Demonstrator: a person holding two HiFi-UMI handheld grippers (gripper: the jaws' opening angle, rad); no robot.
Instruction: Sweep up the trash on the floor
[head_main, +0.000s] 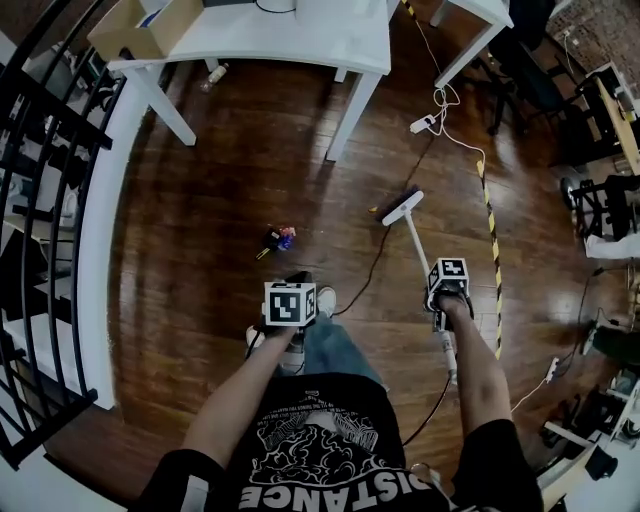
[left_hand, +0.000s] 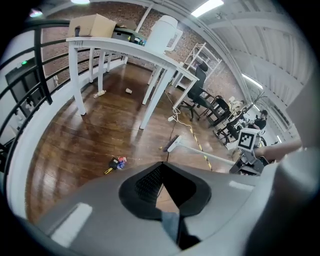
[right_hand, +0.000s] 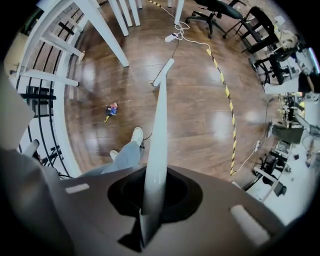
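With my right gripper (right_hand: 151, 202) clamped round the broom (right_hand: 159, 130) and my left gripper (left_hand: 161, 166) pinched together on nothing, I judge sweeping not yet begun: next, bring its head across to the trash (head_main: 280, 238).

Black printed T-shirt (head_main: 322, 440), blue jeans (head_main: 337, 347)

The black T-shirt (head_main: 318, 452) reads "DISTANCE" in white letters
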